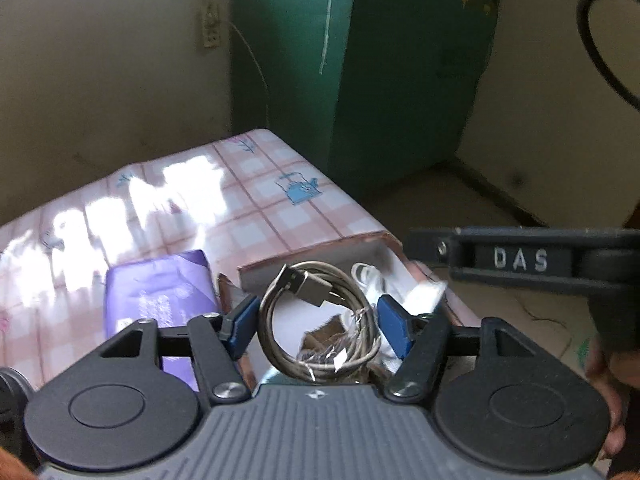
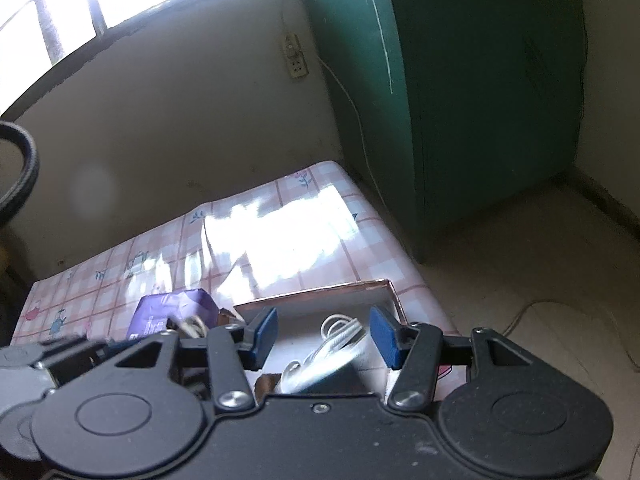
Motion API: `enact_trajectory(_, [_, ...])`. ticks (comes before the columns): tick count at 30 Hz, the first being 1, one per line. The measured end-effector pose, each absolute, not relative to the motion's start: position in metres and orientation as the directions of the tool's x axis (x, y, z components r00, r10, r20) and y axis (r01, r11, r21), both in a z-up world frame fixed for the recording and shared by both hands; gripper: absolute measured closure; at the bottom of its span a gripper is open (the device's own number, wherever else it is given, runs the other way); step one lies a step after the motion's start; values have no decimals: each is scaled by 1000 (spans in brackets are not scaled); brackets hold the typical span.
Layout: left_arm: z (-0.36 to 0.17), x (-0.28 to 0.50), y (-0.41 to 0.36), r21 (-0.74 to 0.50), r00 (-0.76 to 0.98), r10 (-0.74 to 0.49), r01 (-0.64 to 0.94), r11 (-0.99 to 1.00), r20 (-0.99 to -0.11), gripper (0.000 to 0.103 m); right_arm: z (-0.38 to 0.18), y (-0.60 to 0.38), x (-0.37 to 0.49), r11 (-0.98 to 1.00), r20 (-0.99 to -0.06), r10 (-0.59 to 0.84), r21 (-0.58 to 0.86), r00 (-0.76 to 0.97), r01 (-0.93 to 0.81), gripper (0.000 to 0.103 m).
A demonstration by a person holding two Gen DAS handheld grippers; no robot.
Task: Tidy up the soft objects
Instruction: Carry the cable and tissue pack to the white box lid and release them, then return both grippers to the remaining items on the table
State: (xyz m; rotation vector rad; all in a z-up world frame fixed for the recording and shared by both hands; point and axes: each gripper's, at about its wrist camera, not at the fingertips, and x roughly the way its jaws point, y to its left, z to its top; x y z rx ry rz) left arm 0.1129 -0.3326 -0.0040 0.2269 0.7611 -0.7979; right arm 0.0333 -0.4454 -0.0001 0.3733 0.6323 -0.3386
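We see a green cabinet [image 2: 460,100] behind the surface [image 1: 260,184], which wears a pink checked cloth. On the surface sit a purple pack [image 1: 160,296] and, just beside it, an open box [image 2: 320,300]. The left gripper [image 1: 320,320] has its jaws apart around a grey coiled cable [image 1: 320,320]; we cannot tell whether the pads touch it. The right gripper [image 2: 324,334] hovers over the box, its jaws apart, a white cable [image 2: 340,332] lying inside below them. We judge both cables light, limp and springy, apt to uncoil; the bundled middle of a coil seems the best hold, not a plug or loose end.
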Motion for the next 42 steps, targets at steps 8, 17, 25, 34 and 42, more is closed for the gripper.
enact_trajectory(8, [9,107,-317,-116,478,-570,689,715,-669,20,16,-435,21,886,-583,-209,228,785,405,31])
enact_trajectory(17, [35,97,-277,-74,566,-487,599,797,-665,19,40,-393,9,913,-545,-215,182,810,365,26])
enact_trajectory(25, [50,87,-233,-30,641,-396,503,864,-658,19,56,-354,7,936,-549,-163,176,819,304,25])
enact_trajectory(34, [56,83,-188,-2,693,-323,421,907,-645,18,58,-313,14,956,-558,-124,154,821,249,24])
enact_trajectory(42, [58,79,-143,32,735,-236,330,943,-636,16,55,-269,29,975,-567,-62,143,821,173,24])
